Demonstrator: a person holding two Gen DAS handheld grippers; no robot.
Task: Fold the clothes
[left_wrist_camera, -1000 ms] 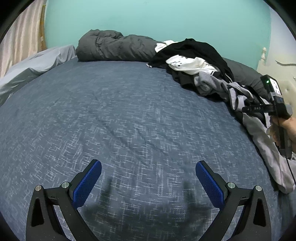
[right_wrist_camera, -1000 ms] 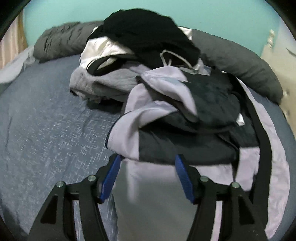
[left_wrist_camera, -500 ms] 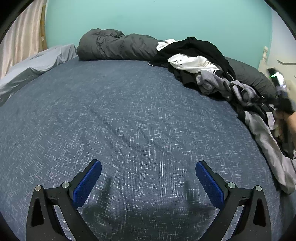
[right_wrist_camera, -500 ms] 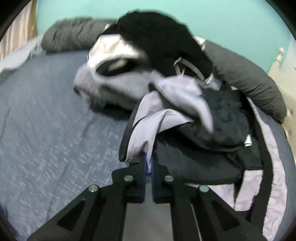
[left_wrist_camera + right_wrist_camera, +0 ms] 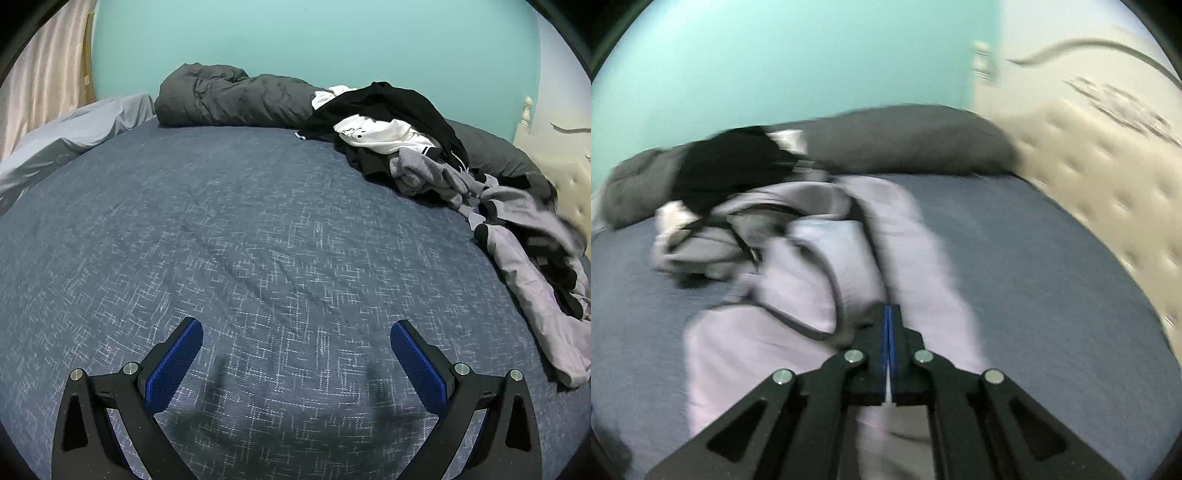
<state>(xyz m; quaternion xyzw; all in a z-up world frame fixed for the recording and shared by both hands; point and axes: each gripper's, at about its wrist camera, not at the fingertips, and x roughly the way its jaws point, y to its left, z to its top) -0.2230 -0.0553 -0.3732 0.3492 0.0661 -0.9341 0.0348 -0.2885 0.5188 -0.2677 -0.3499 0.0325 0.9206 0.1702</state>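
My right tongs [image 5: 888,325] pinched shut on the pale lilac garment [image 5: 798,280], view blurred, my left tongs [image 5: 296,350] spread wide above the blue bed [image 5: 258,229], clothes pile [image 5: 406,140] far right

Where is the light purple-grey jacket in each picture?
Left wrist view: the jacket lies at the right edge of the bed, far from the open left claw.
Right wrist view: the jacket fills the middle, pinched in the shut right claw.
Shared landmark: the black top on the clothes pile, before the green wall.
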